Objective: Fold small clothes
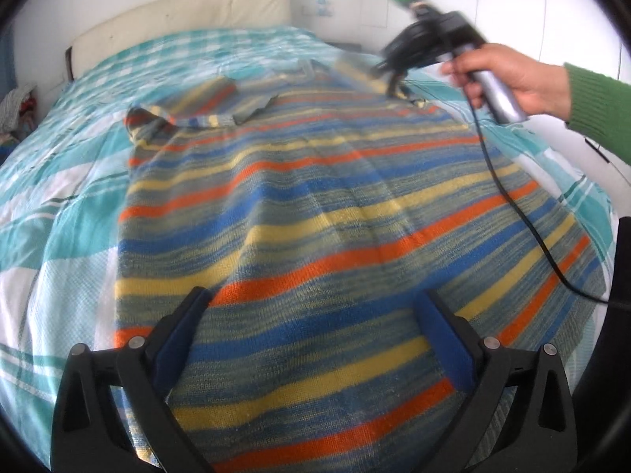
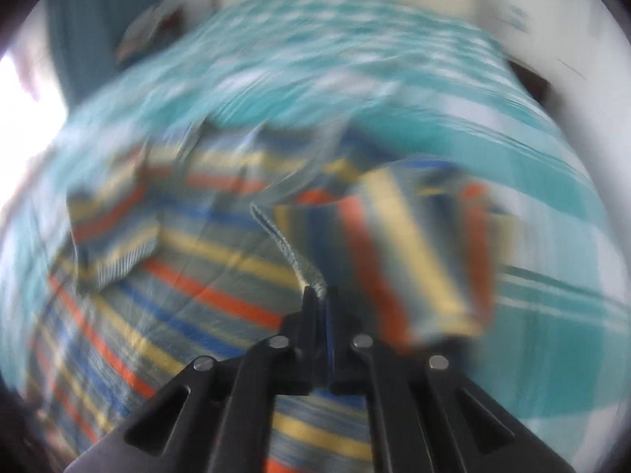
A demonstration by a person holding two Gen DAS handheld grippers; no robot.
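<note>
A knitted sweater (image 1: 315,197) striped in blue, yellow, orange and grey lies flat on the bed, hem towards me. My left gripper (image 1: 315,295) hovers low over the hem, jaws open wide, with nothing pinched between the blue pads (image 1: 181,335). At the far right shoulder, a hand in a green sleeve (image 1: 591,106) holds my right gripper (image 1: 394,84). The right wrist view is blurred. There my right gripper (image 2: 317,295) is shut on a grey knitted edge of the sweater's sleeve (image 2: 414,244), which is lifted off the sweater's body (image 2: 197,276). The other sleeve (image 1: 205,102) lies folded in across the chest.
The bed has a teal and white checked cover (image 1: 59,197) and a cream headboard (image 1: 177,15) against the far wall. A pile of clothes (image 1: 15,110) sits beside the bed at far left. A black cable (image 1: 512,205) trails from the right gripper across the sweater.
</note>
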